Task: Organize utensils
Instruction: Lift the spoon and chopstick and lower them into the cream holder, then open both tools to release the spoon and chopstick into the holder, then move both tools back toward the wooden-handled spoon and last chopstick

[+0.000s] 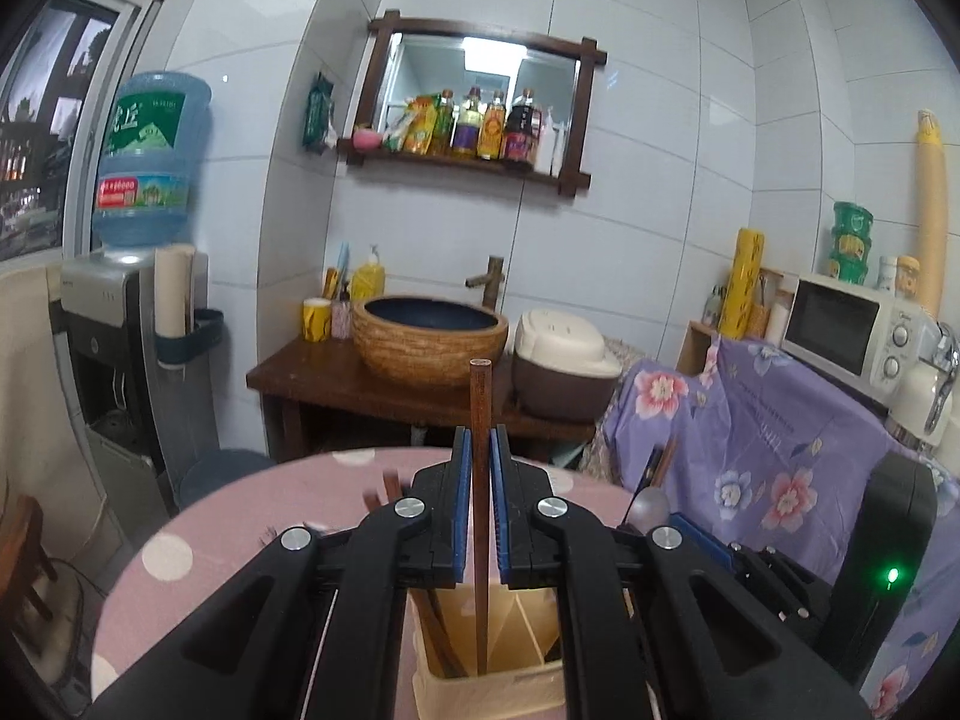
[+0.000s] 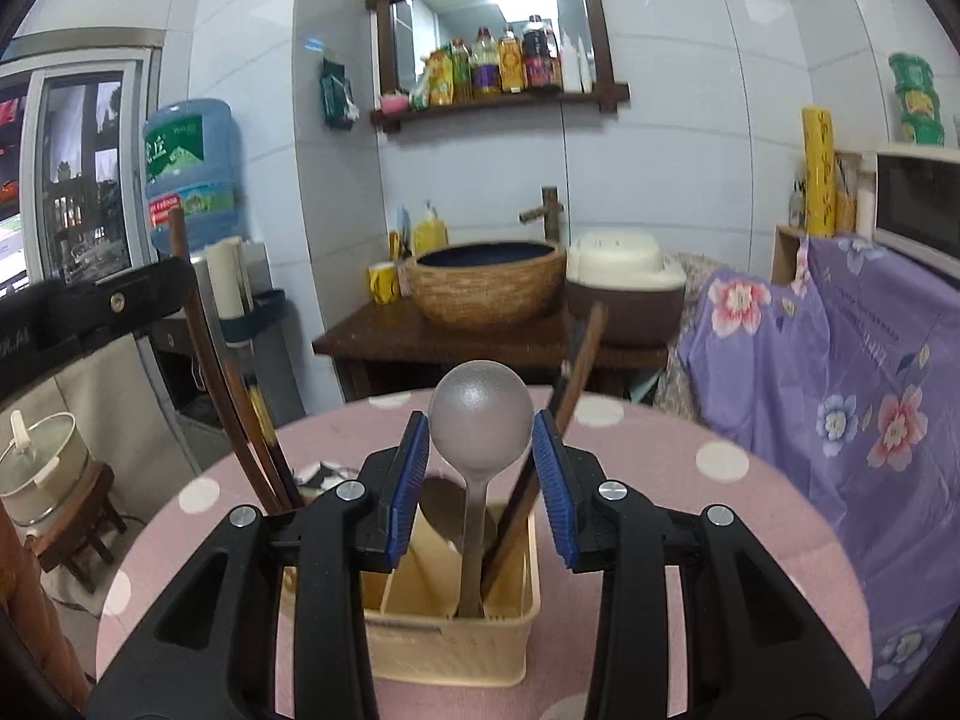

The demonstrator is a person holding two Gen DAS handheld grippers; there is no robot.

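In the left wrist view my left gripper [image 1: 480,441] is shut on a brown chopstick [image 1: 480,396] that stands upright, its lower end inside the cream utensil holder [image 1: 480,693]. In the right wrist view my right gripper [image 2: 480,450] is shut on the round bowl of a metal spoon [image 2: 480,426]. The spoon's handle runs down into the holder [image 2: 456,651]. More chopsticks [image 2: 258,450] lean in the holder's left compartment, and another pair [image 2: 576,372] leans at the right. The left gripper's body [image 2: 114,300] shows at that view's left edge.
The holder stands on a round table with a pink dotted cloth [image 2: 720,516]. Behind it are a wooden stand [image 2: 480,342] with a woven basin and a rice cooker [image 2: 624,282]. A purple floral cloth [image 2: 840,372] covers furniture at the right; a water dispenser [image 1: 120,324] stands at the left.
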